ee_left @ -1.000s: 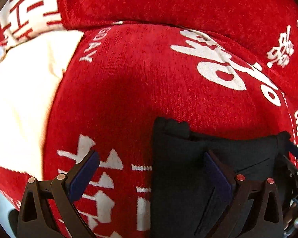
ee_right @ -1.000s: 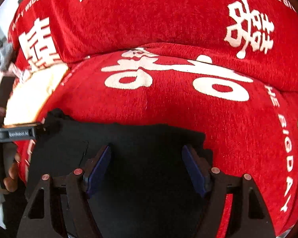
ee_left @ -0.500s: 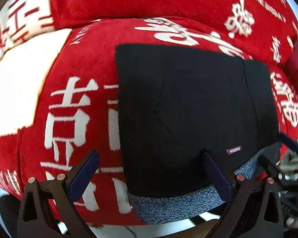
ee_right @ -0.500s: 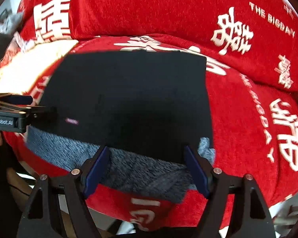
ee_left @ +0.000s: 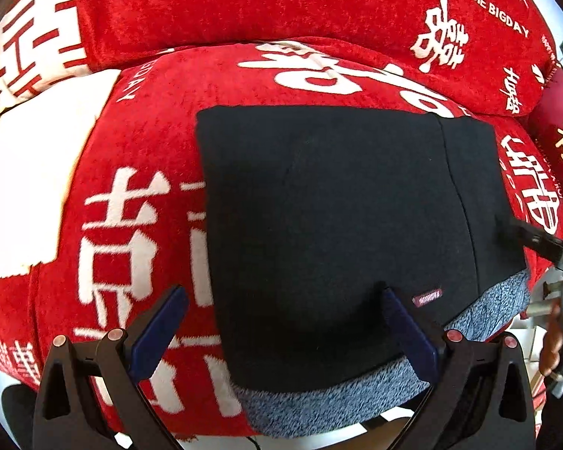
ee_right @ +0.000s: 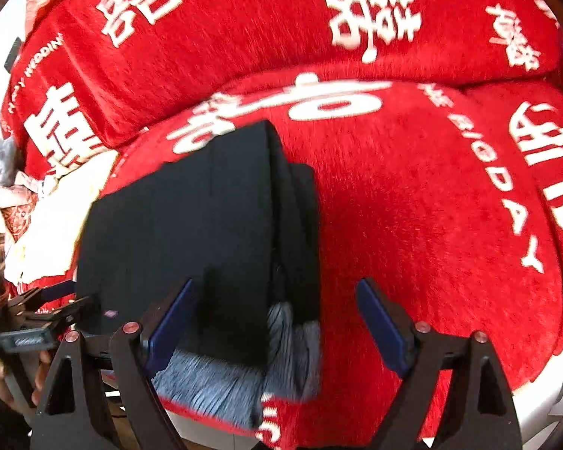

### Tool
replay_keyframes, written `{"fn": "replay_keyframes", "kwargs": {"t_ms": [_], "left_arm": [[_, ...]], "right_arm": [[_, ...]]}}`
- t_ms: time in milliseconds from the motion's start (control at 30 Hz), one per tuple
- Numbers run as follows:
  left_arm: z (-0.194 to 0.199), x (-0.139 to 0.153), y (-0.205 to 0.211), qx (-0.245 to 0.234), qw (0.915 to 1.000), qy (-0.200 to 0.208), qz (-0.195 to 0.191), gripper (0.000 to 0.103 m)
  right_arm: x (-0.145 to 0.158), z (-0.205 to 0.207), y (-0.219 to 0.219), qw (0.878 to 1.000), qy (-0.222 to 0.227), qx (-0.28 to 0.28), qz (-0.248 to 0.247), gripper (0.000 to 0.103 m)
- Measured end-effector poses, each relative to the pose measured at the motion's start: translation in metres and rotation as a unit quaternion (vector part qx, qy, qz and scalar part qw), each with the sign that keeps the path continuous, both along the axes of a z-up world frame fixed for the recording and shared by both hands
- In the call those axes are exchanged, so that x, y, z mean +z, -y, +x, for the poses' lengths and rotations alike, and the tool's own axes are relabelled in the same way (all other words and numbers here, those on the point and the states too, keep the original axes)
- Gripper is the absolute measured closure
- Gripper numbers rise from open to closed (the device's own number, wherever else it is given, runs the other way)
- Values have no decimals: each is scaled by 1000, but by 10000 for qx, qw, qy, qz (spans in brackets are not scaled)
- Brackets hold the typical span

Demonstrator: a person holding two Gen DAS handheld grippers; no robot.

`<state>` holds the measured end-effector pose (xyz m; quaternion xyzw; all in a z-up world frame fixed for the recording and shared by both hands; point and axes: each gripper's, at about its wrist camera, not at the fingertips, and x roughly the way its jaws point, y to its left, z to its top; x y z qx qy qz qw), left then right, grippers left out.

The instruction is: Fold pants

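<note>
One garment is under inspection: the black pants [ee_left: 330, 232], folded into a squarish stack with a grey-blue ribbed waistband [ee_left: 334, 405] along the lower edge. In the left wrist view it fills the centre of the frame; in the right wrist view it sits centre-left, its layered side edge facing the lens. It lies on a red sofa cushion [ee_left: 139, 157] printed with white characters, the waistband reaching the cushion's front edge.

The left claw [ee_left: 281, 333] stands released at the bottom of its frame, one pad over red fabric and one over the pants, gripping nothing. The right claw [ee_right: 277, 322] is likewise released; its jaws have just been opening, and the waistband end of the stack shows between them with no pad pressing on it.

Judgement on handling: the cloth looks soft, light and limp, not fragile, likely to sag or unfold if lifted by a single layer. The thick ribbed waistband, or the full stack at a side edge, appears the firmest hold.
</note>
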<state>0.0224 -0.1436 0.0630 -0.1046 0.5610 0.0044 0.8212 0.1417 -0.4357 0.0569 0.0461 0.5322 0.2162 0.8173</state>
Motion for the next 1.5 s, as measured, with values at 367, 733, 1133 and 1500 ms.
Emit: {"fn": "replay_keyframes", "kwargs": {"t_ms": [367, 733, 1133, 1500], "left_arm": [[20, -12, -1, 47, 9990, 64, -442, 0], [12, -2, 14, -466, 9973, 498, -273, 35], [4, 13, -14, -318, 9944, 707, -711, 68], [-6, 59, -63, 19, 9919, 1110, -623, 70]], "right_arm": [[-28, 17, -24, 9971, -467, 364, 474, 0], [-8, -7, -53, 9972, 125, 687, -251, 20], [49, -53, -83, 9925, 794, 865, -350, 53], [90, -64, -129, 9856, 1143, 1239, -140, 56]]}}
